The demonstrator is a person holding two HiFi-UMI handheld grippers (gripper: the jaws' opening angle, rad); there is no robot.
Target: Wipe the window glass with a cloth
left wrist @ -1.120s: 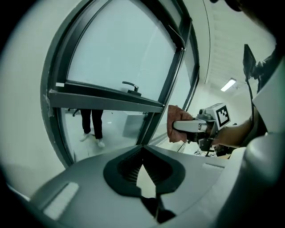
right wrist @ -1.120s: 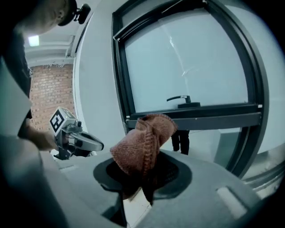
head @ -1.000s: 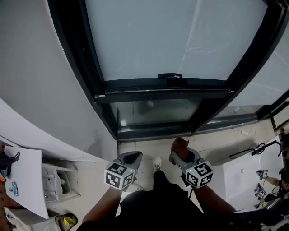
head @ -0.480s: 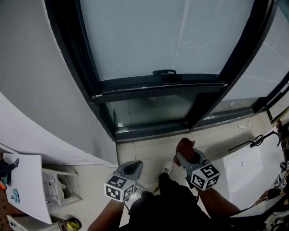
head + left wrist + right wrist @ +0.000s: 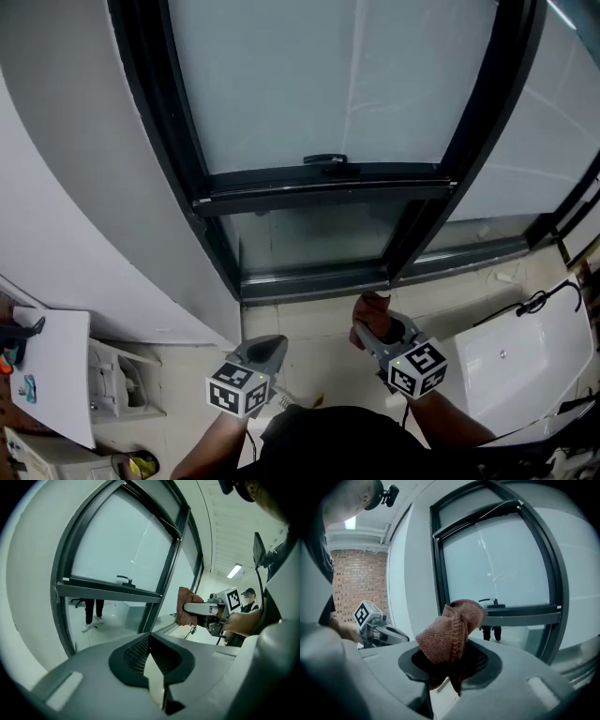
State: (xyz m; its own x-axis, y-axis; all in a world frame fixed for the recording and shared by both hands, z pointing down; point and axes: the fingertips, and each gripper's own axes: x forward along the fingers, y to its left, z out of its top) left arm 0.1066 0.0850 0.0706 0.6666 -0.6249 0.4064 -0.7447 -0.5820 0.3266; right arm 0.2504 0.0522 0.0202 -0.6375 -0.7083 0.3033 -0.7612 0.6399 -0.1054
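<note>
The window glass point(image 5: 328, 84) is bounded by a dark frame point(image 5: 164, 141), with a crossbar carrying a black handle point(image 5: 325, 160) and a smaller lower pane point(image 5: 314, 234) beneath it. A slanted dark post point(image 5: 469, 141) separates it from another pane at the right. A strip of pale floor point(image 5: 309, 323) lies open between the frame's bottom rail and the two grippers, with room around both. A grey wall point(image 5: 75, 141) closes in the left side. A white board point(image 5: 52, 375) sits low at the left, and a white panel point(image 5: 525, 347) with a black cable point(image 5: 544, 300) across it sits at the right. The right gripper point(image 5: 367, 323) is clamped on a brown knitted cloth point(image 5: 452, 630), which bunches up out of its jaws. It is held low near the bottom rail, well apart from the upper glass. The left gripper point(image 5: 151, 641) has its jaws together with nothing between them and hangs beside the right one over the floor. Compared with half a second ago, little has changed: both grippers remain low, the cloth is still off the glass, and only the view has shifted slightly.
</note>
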